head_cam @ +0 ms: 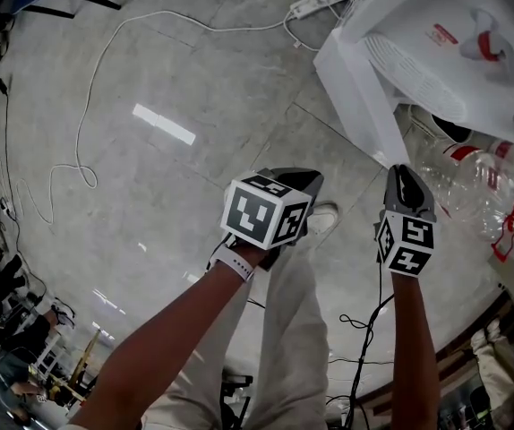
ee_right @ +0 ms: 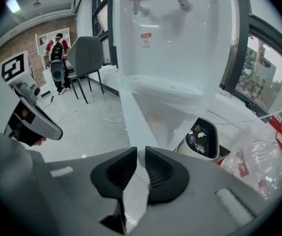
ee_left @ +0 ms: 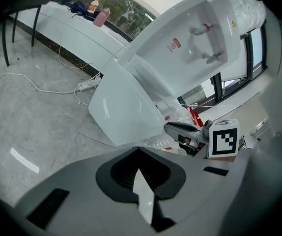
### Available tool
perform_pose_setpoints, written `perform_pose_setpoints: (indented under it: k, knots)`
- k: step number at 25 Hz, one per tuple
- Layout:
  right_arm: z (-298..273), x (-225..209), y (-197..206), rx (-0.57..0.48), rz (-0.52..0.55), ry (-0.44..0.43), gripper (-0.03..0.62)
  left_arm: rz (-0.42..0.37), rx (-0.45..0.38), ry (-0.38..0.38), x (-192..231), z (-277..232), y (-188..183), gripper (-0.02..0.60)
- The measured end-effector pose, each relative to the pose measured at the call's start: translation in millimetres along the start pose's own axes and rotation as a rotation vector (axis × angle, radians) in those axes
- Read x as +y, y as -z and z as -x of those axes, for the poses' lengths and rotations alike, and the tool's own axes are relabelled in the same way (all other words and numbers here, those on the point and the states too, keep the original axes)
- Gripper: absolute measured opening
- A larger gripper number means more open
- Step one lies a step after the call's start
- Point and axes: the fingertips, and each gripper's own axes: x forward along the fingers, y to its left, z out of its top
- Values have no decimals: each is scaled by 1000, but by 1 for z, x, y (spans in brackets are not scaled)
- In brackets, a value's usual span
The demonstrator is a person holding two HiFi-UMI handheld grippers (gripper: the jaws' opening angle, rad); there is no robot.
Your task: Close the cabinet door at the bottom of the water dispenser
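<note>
The white water dispenser (head_cam: 454, 25) stands at the upper right, and its bottom cabinet door (head_cam: 355, 88) hangs swung out over the floor. My right gripper (head_cam: 402, 170) is at the door's free lower corner. In the right gripper view the door's edge (ee_right: 131, 117) runs straight down into the narrow gap between the pads of the right gripper (ee_right: 140, 156), which close on it. My left gripper (head_cam: 304, 179) hovers over the floor to the left of the door, shut and empty. Its view shows the door (ee_left: 124, 109) ahead and the left gripper (ee_left: 140, 154) with its pads together.
A power strip (head_cam: 315, 3) with a long white cable (head_cam: 87, 106) lies on the tiled floor at the far side. Empty water bottles (head_cam: 481, 186) are piled right of the dispenser. A small bin (ee_right: 202, 136) sits beside its base. My shoe (head_cam: 321, 218) is under the grippers.
</note>
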Motion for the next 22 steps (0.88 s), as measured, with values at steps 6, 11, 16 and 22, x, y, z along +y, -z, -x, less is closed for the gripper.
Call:
perform_pose_setpoints:
  k: [6, 11, 16, 22]
  knots:
    - [-4, -22, -5, -2, -9, 35, 63, -5, 0, -4, 1, 0, -4, 6]
    - [-9, -36, -10, 0, 20, 46, 63, -11, 0, -10, 4, 0, -7, 6]
    - [-14, -53, -16, 0, 10, 74, 64, -10, 0, -14, 4, -2, -10, 6]
    - [-21, -74, -25, -5, -20, 108, 64, -15, 3, -17, 4, -4, -13, 6]
